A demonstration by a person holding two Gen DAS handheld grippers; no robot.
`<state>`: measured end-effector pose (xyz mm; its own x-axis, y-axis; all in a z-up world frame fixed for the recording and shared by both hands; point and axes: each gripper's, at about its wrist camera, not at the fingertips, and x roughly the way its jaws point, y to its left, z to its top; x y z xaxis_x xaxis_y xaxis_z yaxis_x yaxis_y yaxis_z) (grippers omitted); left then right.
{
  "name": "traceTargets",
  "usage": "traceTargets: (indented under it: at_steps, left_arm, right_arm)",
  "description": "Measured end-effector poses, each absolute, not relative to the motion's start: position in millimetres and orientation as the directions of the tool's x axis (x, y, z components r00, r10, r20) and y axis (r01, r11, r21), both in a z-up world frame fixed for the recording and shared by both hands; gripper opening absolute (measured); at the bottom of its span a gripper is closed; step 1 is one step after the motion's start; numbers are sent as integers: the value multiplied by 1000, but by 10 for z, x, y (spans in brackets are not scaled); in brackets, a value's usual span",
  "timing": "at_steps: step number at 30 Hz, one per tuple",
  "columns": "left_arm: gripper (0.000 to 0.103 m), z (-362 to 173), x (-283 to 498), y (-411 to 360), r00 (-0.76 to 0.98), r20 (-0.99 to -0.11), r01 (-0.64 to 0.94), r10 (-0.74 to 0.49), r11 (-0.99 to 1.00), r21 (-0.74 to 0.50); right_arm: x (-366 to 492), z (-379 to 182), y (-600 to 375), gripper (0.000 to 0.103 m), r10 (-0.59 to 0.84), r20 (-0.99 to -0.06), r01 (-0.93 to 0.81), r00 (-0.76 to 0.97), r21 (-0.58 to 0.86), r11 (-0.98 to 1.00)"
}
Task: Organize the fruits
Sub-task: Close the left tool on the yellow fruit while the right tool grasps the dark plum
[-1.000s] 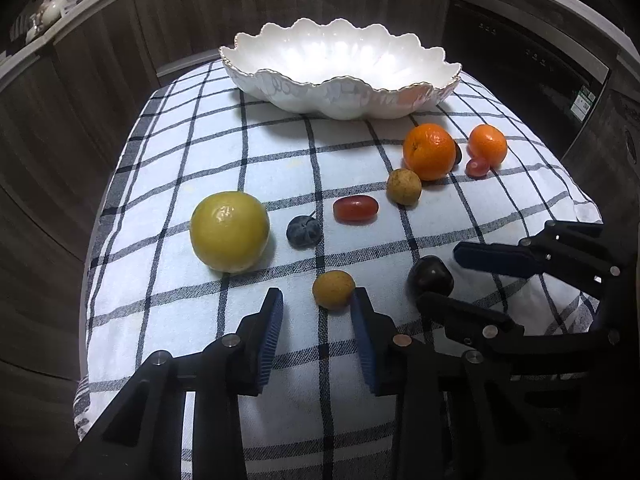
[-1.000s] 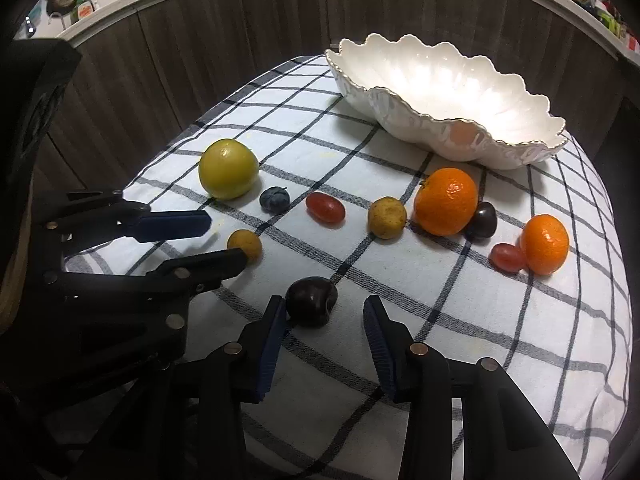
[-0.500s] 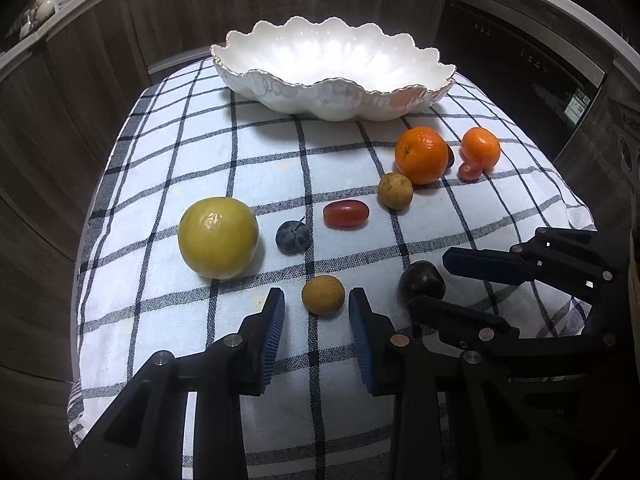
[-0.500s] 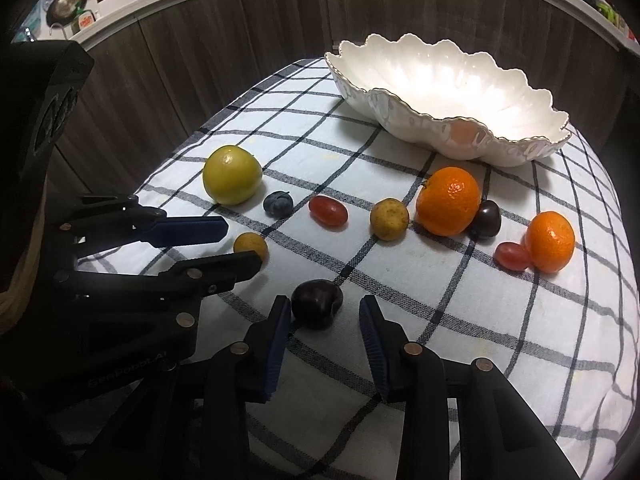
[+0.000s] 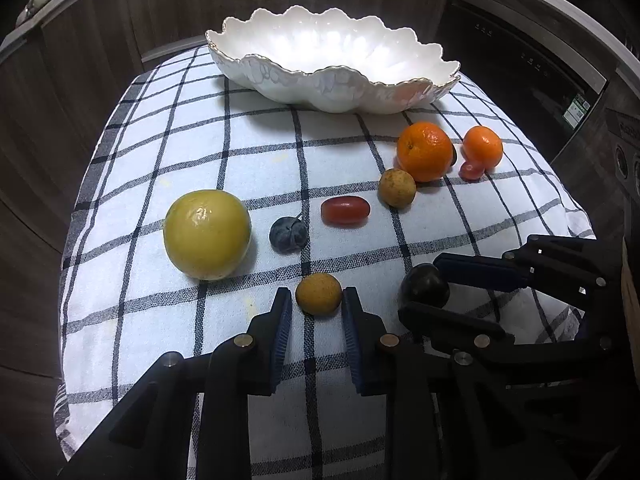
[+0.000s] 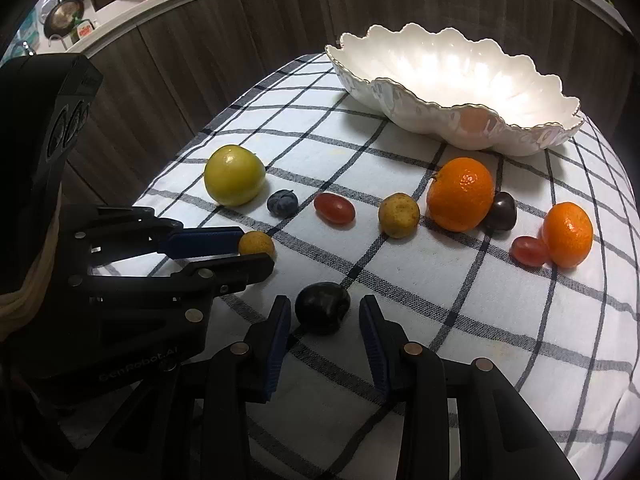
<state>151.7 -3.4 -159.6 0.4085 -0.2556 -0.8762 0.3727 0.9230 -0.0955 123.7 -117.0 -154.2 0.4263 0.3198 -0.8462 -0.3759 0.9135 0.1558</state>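
Note:
Loose fruit lies on a checked cloth [image 5: 192,152] in front of a white scalloped bowl [image 5: 332,92]. My left gripper [image 5: 315,300] has its jaws closing on a small yellow-brown fruit [image 5: 319,293] that rests on the cloth; the blue pads sit against its sides. The right wrist view shows that same fruit [image 6: 256,243] between the left gripper's fingers [image 6: 202,242]. My right gripper [image 6: 324,308] stands open around a dark round fruit [image 6: 322,307], with a gap on each side. The bowl holds nothing.
Further back lie a big yellow-green fruit [image 5: 207,234], a dark blue berry [image 5: 288,235], a red oval fruit [image 5: 345,211], a tan fruit [image 5: 397,188], two oranges [image 5: 425,151] [image 5: 483,147] and a dark fruit [image 6: 502,211]. Past its edges the cloth drops away; dark cabinets surround it.
My left gripper has moved forward around the small yellow-brown fruit and its jaws have narrowed onto it. The right gripper has stayed around the dark fruit.

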Motion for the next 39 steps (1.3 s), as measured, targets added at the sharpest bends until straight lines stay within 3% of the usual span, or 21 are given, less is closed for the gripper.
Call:
traceTargets:
  at_steps: [8,39]
  left_arm:
    - [23,-1595,1491,-54,417,-873,377,-253,922,-87]
    - [24,-884,1026,-119,618,-757,332,-211,943,8]
  right_arm:
    - [1239,-1561,-1128,30,322,-846,-394,424,148,907]
    - [915,-909,-1357,30,268,-754,-346,600,58,937]
